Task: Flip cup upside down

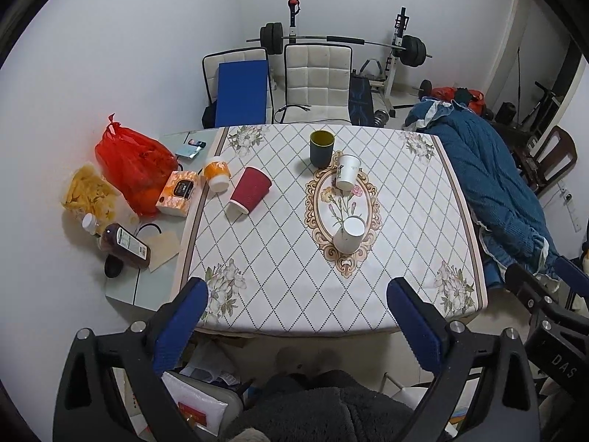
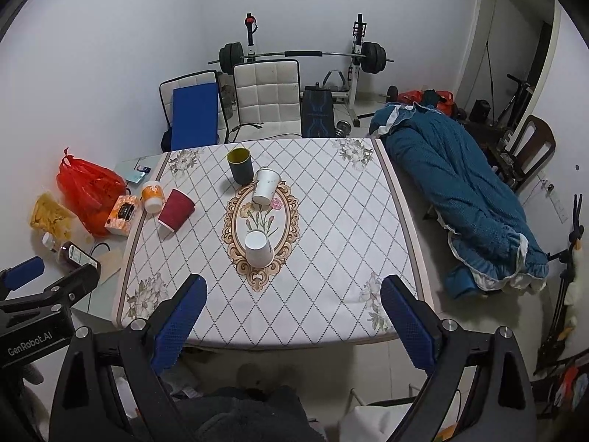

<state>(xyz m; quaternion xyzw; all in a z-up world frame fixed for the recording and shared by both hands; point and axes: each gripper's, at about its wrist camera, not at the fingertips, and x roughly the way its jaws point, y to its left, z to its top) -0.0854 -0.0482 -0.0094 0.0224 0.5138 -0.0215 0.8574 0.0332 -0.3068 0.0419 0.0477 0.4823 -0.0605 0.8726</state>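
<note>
Counter (image 1: 405, 221): straight ahead of me, cups spread over its far half.
Near cup (image 1: 349, 235): upside down, mid-counter, the closest cup to me.
Middle cup (image 1: 347, 172): behind the near cup, also base up and tilted.
Far mug (image 1: 321, 148): upright, just behind and left of the middle cup, nearly touching it.
Ribbed cup (image 1: 249, 190): well left of those, lying on its side.
Small cup (image 1: 217, 174): just left of the ribbed cup, at the counter's left edge.
Tissue box (image 1: 179, 192): left of the small cup.
Bag (image 1: 134, 164): behind and left of the tissue box.
Chairs (image 1: 317, 77): behind the counter's far edge.
My left gripper (image 1: 296, 313): at the near edge.
My right gripper (image 2: 292, 311): beside it.
</note>
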